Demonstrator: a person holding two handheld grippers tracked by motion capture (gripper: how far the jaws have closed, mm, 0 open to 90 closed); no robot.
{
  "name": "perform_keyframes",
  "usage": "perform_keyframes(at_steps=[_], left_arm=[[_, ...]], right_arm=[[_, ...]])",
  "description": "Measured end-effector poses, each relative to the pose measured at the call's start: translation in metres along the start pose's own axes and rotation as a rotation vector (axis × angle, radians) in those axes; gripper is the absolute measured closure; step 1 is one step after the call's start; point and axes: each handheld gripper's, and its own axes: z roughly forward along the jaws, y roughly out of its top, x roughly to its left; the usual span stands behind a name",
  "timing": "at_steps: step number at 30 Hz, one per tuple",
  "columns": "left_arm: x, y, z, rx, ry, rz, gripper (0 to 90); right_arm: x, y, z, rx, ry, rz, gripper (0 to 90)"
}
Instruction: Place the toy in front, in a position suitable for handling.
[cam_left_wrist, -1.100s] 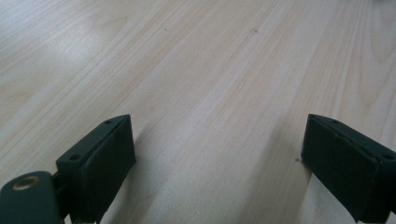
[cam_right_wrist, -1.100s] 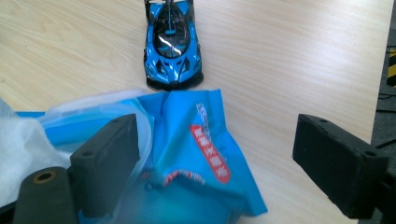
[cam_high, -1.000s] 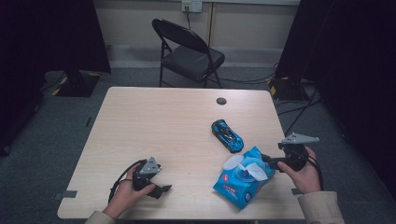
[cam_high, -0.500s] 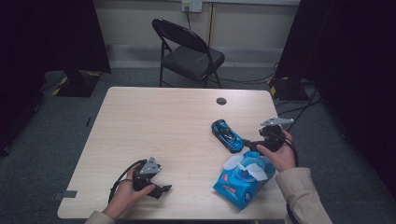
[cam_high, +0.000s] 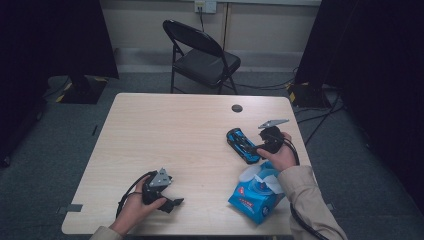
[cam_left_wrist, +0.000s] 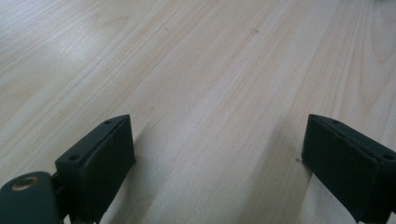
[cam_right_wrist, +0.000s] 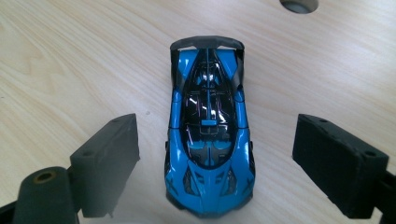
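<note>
A blue and black toy car (cam_high: 242, 144) lies on the wooden table (cam_high: 165, 130), right of the middle. My right gripper (cam_high: 256, 148) is at the car's near end, held by a hand in a beige sleeve. In the right gripper view the car (cam_right_wrist: 208, 140) lies lengthwise between the two black jaws, nose toward the camera; the right gripper (cam_right_wrist: 215, 161) is open and the pads stand clear of the car's sides. My left gripper (cam_high: 172, 203) rests low near the table's front left edge. It is open (cam_left_wrist: 217, 158) over bare wood, with nothing between its jaws.
A blue pack of wipes (cam_high: 254, 194) with white tissue sticking out lies at the front right, just under the right forearm. A round cable hole (cam_high: 237, 108) is behind the car, and also seen as a grey hole (cam_right_wrist: 299, 3). A black folding chair (cam_high: 200, 55) stands beyond the table.
My right gripper has moved from beside the wipes pack forward and left, and its open jaws now straddle the toy car. The left gripper has not moved.
</note>
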Motion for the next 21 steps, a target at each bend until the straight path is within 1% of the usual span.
perform_keyframes(at_steps=[2,3,5,7,10,13,15,18,21], left_arm=[[0.000,0.000,0.000,0.000,0.000,0.000,8.8],[0.000,0.000,0.000,0.000,0.000,0.000,8.8],[0.000,0.000,0.000,0.000,0.000,-0.001,8.8],[0.000,0.000,0.000,0.000,0.000,0.000,8.8],[0.000,0.000,0.000,0.000,-0.001,-0.001,8.8],[0.000,0.000,0.000,-0.001,0.001,0.000,8.6],[0.000,0.000,0.000,0.000,-0.002,0.000,8.6],[0.000,0.000,0.000,0.000,-0.002,-0.001,8.6],[0.000,0.000,0.000,-0.001,-0.002,-0.002,8.6]], right_arm=[[-0.002,0.001,0.008,0.007,0.003,0.009,13.9],[-0.003,0.003,0.015,0.010,0.005,0.026,13.9],[-0.003,0.003,0.018,0.011,0.007,0.030,13.9],[-0.002,0.004,0.025,0.015,0.016,0.021,13.8],[0.000,0.005,0.036,0.049,0.019,0.005,13.9],[0.002,0.008,0.044,0.065,0.022,-0.016,13.9],[0.003,0.011,0.050,0.067,0.020,-0.013,13.9],[0.003,0.011,0.058,0.087,0.017,0.003,13.9],[0.004,0.012,0.062,0.116,0.011,-0.005,14.0]])
